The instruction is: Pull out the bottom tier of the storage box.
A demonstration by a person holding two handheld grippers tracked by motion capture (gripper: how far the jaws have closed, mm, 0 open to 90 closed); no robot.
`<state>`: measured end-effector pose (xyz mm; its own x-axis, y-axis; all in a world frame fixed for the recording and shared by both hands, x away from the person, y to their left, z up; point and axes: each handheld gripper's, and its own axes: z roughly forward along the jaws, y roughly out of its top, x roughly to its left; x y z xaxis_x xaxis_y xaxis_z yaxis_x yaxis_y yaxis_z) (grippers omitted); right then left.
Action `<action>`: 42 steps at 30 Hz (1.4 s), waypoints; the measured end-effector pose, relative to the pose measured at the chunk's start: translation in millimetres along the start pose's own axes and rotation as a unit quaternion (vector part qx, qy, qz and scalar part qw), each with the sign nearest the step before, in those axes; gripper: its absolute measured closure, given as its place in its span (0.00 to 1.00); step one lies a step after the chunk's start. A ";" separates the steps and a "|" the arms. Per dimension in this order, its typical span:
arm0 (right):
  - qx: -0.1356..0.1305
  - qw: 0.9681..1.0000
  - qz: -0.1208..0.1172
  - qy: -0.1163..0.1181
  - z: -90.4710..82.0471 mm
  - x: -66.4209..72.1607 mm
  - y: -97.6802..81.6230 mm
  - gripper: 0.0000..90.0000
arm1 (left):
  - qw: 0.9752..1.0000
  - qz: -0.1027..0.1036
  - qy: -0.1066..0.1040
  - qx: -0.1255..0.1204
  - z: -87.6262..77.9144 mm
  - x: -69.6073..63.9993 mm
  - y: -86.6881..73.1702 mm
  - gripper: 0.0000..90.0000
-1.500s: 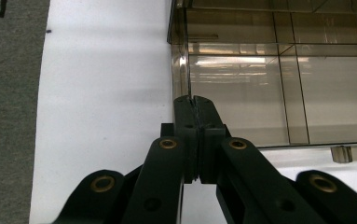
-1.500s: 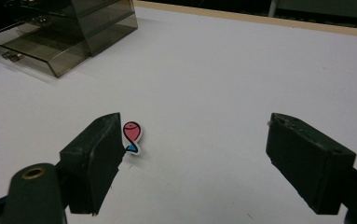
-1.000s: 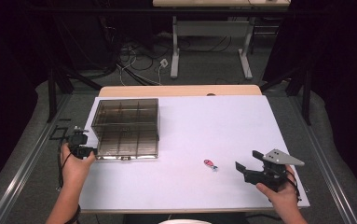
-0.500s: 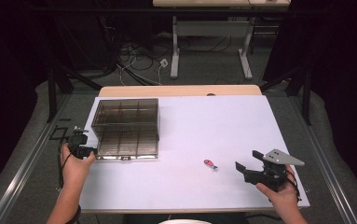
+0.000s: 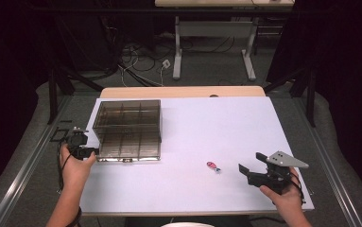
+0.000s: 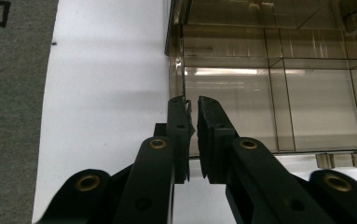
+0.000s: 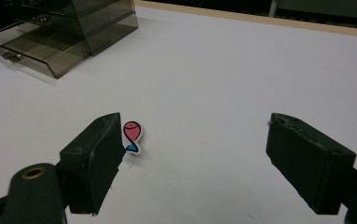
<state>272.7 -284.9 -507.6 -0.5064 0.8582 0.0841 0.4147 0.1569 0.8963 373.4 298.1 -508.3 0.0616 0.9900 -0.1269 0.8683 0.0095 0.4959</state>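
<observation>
A smoky transparent box (image 5: 127, 128) with inner compartments stands at the left of the white table top (image 5: 216, 123). My left gripper (image 5: 92, 152) is at its near left corner. In the left gripper view the box (image 6: 269, 93) is right ahead; the left gripper (image 6: 192, 105) has just been opening its jaws, now a narrow slit apart, with nothing clearly between them. A small pink and blue fish-shaped piece (image 5: 212, 166) lies flat on the table. My right gripper (image 5: 251, 162) stands open to its right. In the right gripper view the fish (image 7: 132, 135) lies beside the left jaw of the right gripper (image 7: 195, 135).
The box (image 7: 64, 37) has a small latch on its near side. A wooden strip (image 5: 183, 91) edges the table's far side. Beyond it are table legs (image 5: 176, 47) and loose cables on the floor. Grey carpet flanks the table.
</observation>
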 end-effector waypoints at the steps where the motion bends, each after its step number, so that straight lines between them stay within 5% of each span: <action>1: 0.000 1.000 0.000 0.000 0.0 0.0 0.0 0.20 | 1.000 0.000 0.000 -0.001 -0.7 -0.2 0.2 0.92; 29: 0.000 1.000 -0.014 -0.002 1.3 1.8 0.9 0.21 | 0.998 0.027 -0.031 -0.052 -25.0 -17.6 -1.0 0.69; 37: 0.001 0.999 -0.034 -0.002 4.9 5.6 1.2 0.21 | 0.995 0.043 -0.045 -0.083 -30.9 -23.6 -1.7 0.62; 42: -0.001 0.999 -0.045 -0.004 4.1 6.8 2.4 0.23 | 0.991 0.048 -0.078 -0.098 -33.3 -28.5 -2.5 0.55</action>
<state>273.4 -276.7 -506.6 -0.5354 0.8446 0.0006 0.3668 0.2319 0.9009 353.1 274.6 -477.4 0.2278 0.9542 -0.1939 0.7440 -0.0421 0.6668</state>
